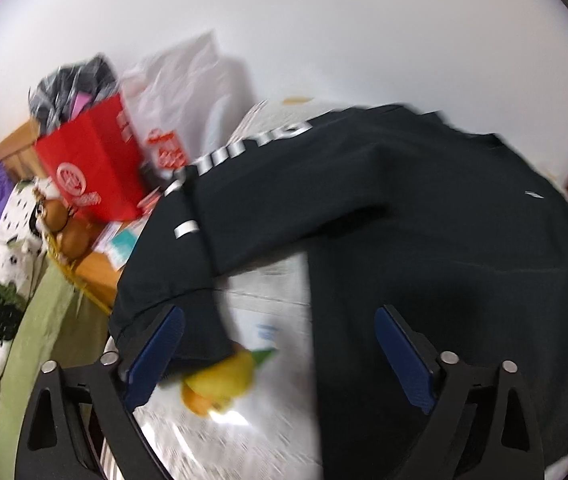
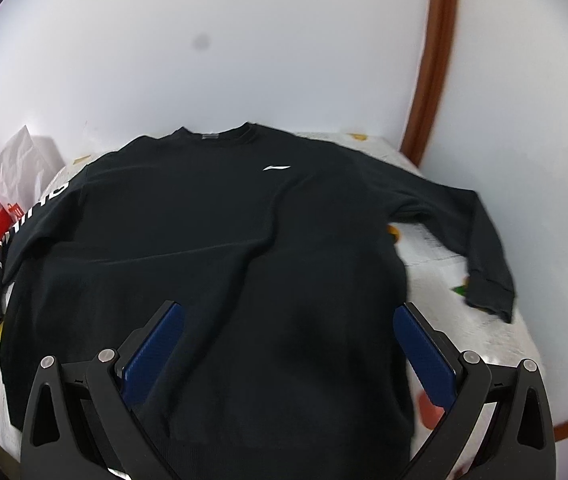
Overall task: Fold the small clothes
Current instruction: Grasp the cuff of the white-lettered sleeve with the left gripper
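I see a black sweatshirt [image 2: 219, 248] spread face up over most of a table covered in a white printed cloth [image 2: 484, 344], which stands against a white wall [image 2: 243, 48]. I judge the folding has not begun: the body lies flat, both sleeves are out to the sides, and no edge is turned over, so every fold is left to do. The garment's long axis runs from the hem near me to the collar at the wall, collar pointing away. The sleeve with white lettering [image 1: 211, 184] angles off the table's left edge toward a red paper bag [image 1: 91, 168]; the other sleeve [image 2: 480, 248] bends back toward me. My left gripper [image 1: 279, 316] is spread wide over that lettered sleeve's cuff, pinching nothing. My right gripper [image 2: 290, 312] hangs wide apart above the hem, empty too.
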`<action>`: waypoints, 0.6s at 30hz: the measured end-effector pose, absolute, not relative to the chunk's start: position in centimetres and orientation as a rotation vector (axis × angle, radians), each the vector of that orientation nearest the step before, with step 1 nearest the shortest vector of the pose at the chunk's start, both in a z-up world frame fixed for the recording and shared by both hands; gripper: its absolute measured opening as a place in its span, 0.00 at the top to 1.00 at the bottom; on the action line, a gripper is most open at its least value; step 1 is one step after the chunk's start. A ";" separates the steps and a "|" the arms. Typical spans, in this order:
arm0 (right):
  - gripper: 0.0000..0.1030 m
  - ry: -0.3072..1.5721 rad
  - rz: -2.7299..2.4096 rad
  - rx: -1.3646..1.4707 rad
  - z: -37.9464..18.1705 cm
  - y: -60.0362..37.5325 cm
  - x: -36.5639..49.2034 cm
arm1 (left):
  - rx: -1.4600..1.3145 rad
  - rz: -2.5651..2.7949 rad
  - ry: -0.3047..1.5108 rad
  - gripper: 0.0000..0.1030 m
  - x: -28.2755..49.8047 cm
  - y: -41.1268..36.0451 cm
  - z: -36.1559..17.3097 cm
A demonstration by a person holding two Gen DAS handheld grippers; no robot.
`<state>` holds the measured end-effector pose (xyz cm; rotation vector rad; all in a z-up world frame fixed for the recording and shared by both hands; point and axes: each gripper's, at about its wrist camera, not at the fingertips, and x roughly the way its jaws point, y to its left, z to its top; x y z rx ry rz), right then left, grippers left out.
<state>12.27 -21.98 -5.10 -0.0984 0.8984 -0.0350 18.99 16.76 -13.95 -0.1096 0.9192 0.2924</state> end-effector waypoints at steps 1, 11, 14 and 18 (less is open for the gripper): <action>0.03 0.904 -0.028 -0.094 -5.5 -21.8 12.8 | -0.112 0.299 0.933 0.17 19.4 17.3 -14.6; 0.22 0.978 0.037 -0.047 -8.7 -20.8 17.5 | -0.122 0.361 0.977 0.41 21.4 19.9 -18.2; 0.22 0.983 0.052 -0.033 -9.0 -20.3 18.4 | -0.111 0.403 0.969 0.64 21.2 20.2 -18.1; 0.22 0.992 0.061 -0.036 -9.4 -19.5 19.3 | -0.140 0.425 0.965 0.88 20.8 21.4 -17.9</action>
